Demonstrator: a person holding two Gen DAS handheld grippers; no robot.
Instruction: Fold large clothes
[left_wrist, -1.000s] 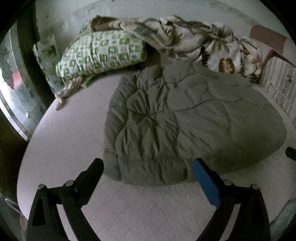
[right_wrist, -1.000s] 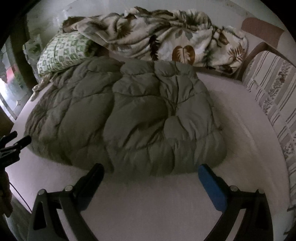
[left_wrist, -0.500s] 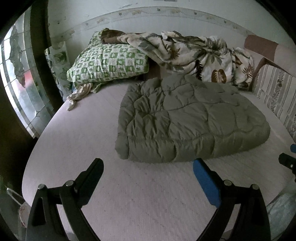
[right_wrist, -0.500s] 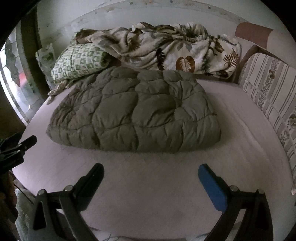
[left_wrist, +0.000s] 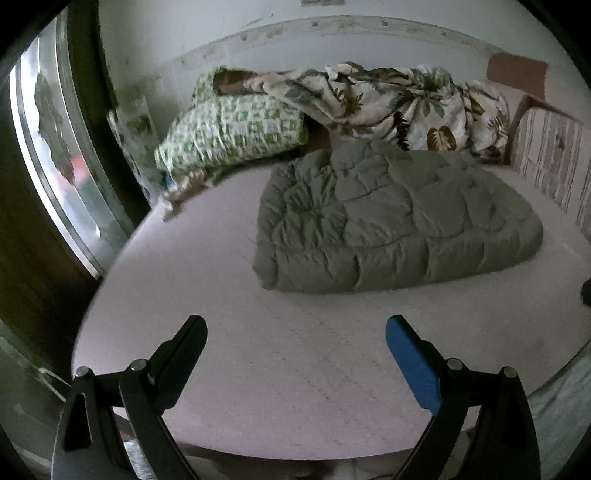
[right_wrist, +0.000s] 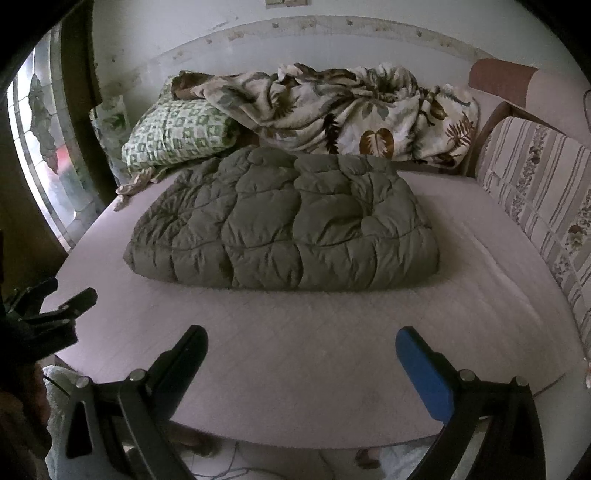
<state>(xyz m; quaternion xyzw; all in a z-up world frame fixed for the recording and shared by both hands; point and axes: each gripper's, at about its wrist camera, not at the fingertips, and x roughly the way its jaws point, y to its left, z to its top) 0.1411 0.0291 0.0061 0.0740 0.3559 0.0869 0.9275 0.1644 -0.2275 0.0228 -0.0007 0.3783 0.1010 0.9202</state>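
Each of the two hand-held tools looks the same from behind its own camera. The left gripper (left_wrist: 295, 328) has two flat, tapered fingers: one matte black, the other faced with a bright blue pad (left_wrist: 412, 363). Both hang from black angular linkage bars joined by round silver pivot screws (left_wrist: 138, 364). The right gripper (right_wrist: 299, 338) repeats that build, black finger on one side, blue pad (right_wrist: 423, 374) on the other, with the same silver screw heads. Seen side-on in the right wrist view, the left tool shows as dark, slim prongs on a black frame.
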